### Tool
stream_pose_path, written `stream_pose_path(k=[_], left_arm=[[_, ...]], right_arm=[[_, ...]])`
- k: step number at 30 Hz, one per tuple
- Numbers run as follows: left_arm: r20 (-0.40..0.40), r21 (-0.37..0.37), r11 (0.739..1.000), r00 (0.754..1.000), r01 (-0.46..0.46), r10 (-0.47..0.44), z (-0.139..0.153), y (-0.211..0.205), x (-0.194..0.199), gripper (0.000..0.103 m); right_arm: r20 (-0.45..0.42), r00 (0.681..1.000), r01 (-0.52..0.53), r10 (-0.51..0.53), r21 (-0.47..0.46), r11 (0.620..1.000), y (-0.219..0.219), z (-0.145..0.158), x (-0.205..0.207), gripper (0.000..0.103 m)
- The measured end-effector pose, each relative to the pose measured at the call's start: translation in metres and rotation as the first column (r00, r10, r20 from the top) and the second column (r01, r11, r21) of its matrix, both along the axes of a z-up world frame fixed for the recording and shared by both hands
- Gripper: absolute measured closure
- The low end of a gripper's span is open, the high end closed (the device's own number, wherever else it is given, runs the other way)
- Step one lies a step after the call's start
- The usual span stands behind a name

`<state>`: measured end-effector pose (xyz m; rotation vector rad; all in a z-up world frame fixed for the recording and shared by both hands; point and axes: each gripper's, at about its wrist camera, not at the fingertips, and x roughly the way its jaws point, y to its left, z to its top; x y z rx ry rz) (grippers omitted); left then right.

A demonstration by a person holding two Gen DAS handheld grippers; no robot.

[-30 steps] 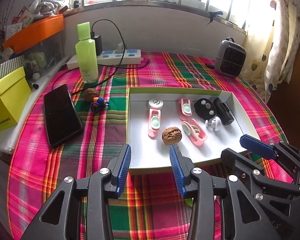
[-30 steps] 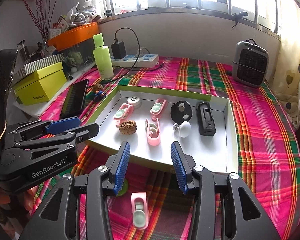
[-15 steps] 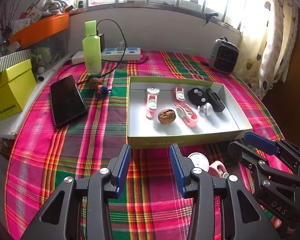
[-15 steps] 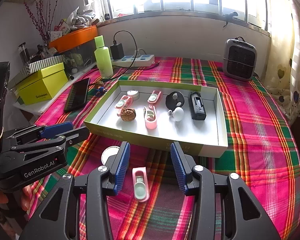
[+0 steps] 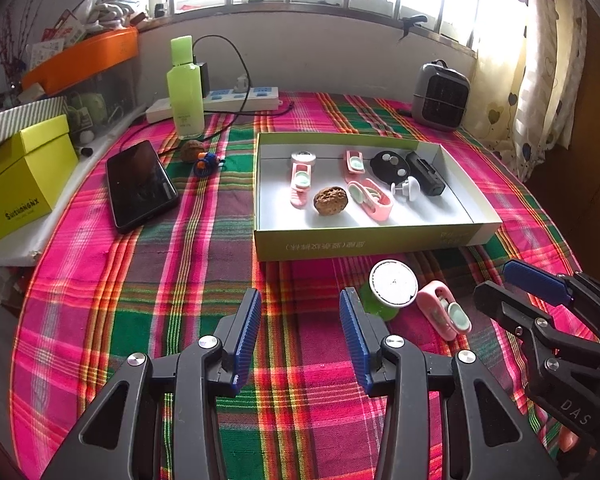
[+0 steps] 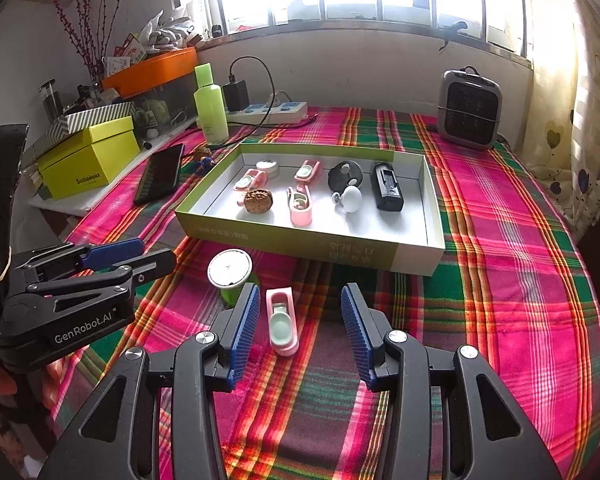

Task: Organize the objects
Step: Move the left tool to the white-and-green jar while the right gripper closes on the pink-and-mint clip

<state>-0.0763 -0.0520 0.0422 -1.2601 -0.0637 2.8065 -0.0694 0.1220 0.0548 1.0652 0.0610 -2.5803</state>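
Note:
A shallow green-sided box holds a walnut, pink clips, a black disc, a white knob and a black block. On the cloth in front of it stand a green jar with a white lid and a loose pink clip. My left gripper is open over bare cloth, left of the jar. My right gripper is open and low, with the pink clip lying free between its fingers and the jar just left. Each gripper shows in the other's view: right gripper, left gripper.
A second walnut and a small blue toy lie by a black phone. A green bottle, power strip, small heater and yellow box line the back and left edges.
Both grippers have drawn back from the box toward the near edge of the table. The jar and the loose pink clip have come into view in front of the box.

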Motion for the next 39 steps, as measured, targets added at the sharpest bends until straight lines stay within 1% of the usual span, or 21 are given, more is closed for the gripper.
stream_pose_path(k=[3,10,14,16,20,23,29,30,31,32,36,39], left_arm=[[0.001,-0.005,1.000,1.000,0.003,-0.003,-0.003,0.002,0.004,0.064],[0.016,0.007,1.000,0.999,0.028,-0.028,-0.009,0.004,0.009,0.063],[0.026,0.029,0.999,0.999,0.044,-0.045,-0.013,0.004,0.010,0.062],[0.029,0.038,0.998,0.998,0.058,-0.060,-0.016,0.005,0.010,0.059],[0.034,0.054,0.995,0.996,0.079,-0.081,-0.021,0.007,0.012,0.057],[0.048,0.088,0.992,0.994,0.089,-0.093,-0.024,0.007,0.011,0.056],[0.067,0.098,0.992,0.993,0.085,-0.092,-0.030,0.006,0.008,0.054],[0.069,0.099,0.991,0.993,0.085,-0.092,-0.030,0.006,0.008,0.054],[0.067,0.098,0.991,0.993,0.087,-0.094,-0.031,0.006,0.008,0.054],[0.068,0.099,0.991,0.993,0.087,-0.094,-0.031,0.005,0.008,0.054],[0.069,0.099,0.992,0.994,0.083,-0.090,-0.031,0.005,0.008,0.054],[0.069,0.102,0.991,0.994,0.082,-0.090,-0.031,0.004,0.006,0.054]], right_arm=[[0.011,1.000,0.009,-0.009,-0.004,1.000,0.004,-0.003,0.002,0.059],[0.022,1.000,0.004,-0.004,-0.011,1.000,0.010,-0.010,0.008,0.059],[0.030,1.000,0.004,-0.004,-0.017,1.000,0.013,-0.015,0.011,0.059],[0.034,0.999,0.002,-0.001,-0.020,1.000,0.015,-0.017,0.012,0.059],[0.054,0.999,-0.003,0.004,-0.023,1.000,0.016,-0.023,0.012,0.059],[0.065,0.998,-0.019,0.021,-0.025,1.000,0.011,-0.026,0.010,0.059],[0.083,0.995,-0.052,0.052,0.004,0.999,-0.001,-0.032,0.001,0.057],[0.082,0.995,-0.055,0.054,0.010,0.998,-0.003,-0.032,-0.001,0.056],[0.084,0.995,-0.057,0.055,0.017,0.998,-0.005,-0.033,-0.003,0.051],[0.085,0.995,-0.061,0.058,0.023,0.998,-0.007,-0.033,-0.005,0.050],[0.090,0.994,-0.060,0.054,0.062,0.996,-0.014,-0.036,-0.014,0.049],[0.101,0.993,-0.061,0.054,0.075,0.995,-0.017,-0.039,-0.019,0.049]])
